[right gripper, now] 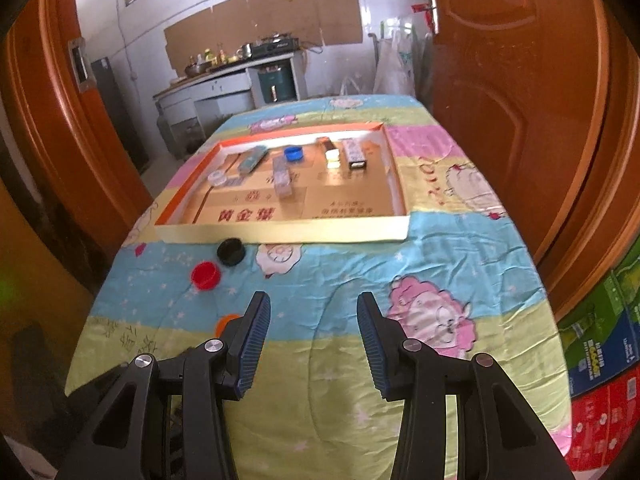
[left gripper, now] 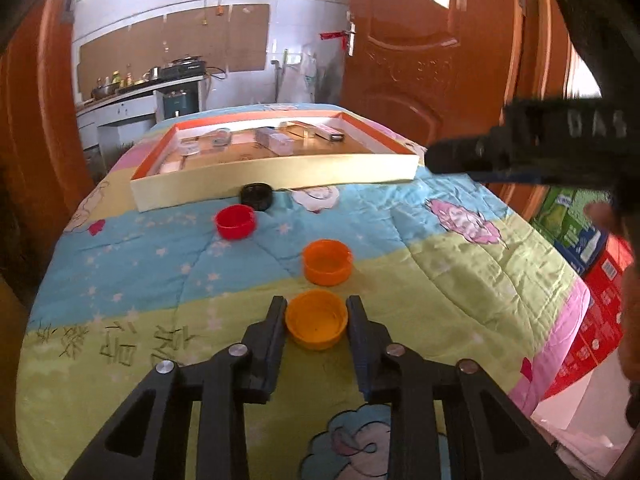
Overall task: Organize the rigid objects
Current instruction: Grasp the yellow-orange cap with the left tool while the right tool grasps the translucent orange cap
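Note:
A light orange cap (left gripper: 316,320) lies open side up on the quilt, and my left gripper (left gripper: 317,306) is shut on it, one finger pressing each side. Just beyond it sits a darker orange cap (left gripper: 328,262). Farther out are a red cap (left gripper: 235,222) (right gripper: 205,275) and a black cap (left gripper: 258,196) (right gripper: 231,252), the black one against the cream wall of a shallow orange-rimmed tray (left gripper: 280,184) (right gripper: 280,232). My right gripper (right gripper: 312,300) hangs open over the quilt with nothing between its fingers. An orange cap (right gripper: 226,322) peeks from behind its left finger.
The tray holds a blue cap (right gripper: 294,154), several small boxes and clear cases. A cartoon quilt (right gripper: 440,264) covers the table. A wooden door (right gripper: 500,100) stands close on the right, with stacked cartons (right gripper: 600,360) on the floor beside the table's right edge.

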### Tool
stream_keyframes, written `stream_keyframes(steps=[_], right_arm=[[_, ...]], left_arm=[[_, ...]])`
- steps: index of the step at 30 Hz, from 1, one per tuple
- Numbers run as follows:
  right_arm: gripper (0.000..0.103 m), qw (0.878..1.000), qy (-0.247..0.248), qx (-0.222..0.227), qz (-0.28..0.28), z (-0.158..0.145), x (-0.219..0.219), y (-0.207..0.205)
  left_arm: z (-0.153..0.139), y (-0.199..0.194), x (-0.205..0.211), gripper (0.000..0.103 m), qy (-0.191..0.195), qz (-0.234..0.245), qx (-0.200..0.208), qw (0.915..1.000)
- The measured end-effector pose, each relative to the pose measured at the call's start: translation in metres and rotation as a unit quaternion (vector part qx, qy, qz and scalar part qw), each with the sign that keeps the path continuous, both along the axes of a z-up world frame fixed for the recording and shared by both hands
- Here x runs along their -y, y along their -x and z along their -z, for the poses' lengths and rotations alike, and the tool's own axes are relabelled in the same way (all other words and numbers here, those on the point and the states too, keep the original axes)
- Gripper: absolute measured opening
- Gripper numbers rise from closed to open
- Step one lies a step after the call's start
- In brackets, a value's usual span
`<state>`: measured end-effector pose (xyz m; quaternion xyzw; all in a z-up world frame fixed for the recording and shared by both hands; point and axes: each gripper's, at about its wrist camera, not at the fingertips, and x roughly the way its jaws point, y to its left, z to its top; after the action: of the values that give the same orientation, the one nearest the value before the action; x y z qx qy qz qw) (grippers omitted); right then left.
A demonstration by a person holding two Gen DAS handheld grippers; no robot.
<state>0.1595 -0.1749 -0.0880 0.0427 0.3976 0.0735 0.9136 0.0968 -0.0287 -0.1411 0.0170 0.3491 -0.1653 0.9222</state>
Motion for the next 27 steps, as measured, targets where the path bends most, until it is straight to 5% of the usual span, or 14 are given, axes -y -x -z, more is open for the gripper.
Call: stream_keyframes(steps=[10,19,21,27], right_arm=[[0.046,0.995,-0.016,-0.054,-0.085,0.036,-0.042,-0.011],[0.046,0.991,0.063,-0.05,-0.104,0.058,-0.077,-0.021],[0.03,0.99,0.076,-0.047,-0.106,0.059,-0.081,-0.021],[0.03,0.991,0.069,-0.034,-0.108,0.051,-0.078,-0.016]], left_arm=[[-0.022,0.001,-0.052,0.03,0.026,-0.068,0.017,0.9972],[-0.027,-0.001,-0.076,0.03,0.041,-0.091,0.02,0.9948],[-0.026,-0.002,-0.076,0.03,0.041,-0.091,0.018,0.9948],[-0.029,-0.002,-0.075,0.03,0.043,-0.09,0.017,0.9948]])
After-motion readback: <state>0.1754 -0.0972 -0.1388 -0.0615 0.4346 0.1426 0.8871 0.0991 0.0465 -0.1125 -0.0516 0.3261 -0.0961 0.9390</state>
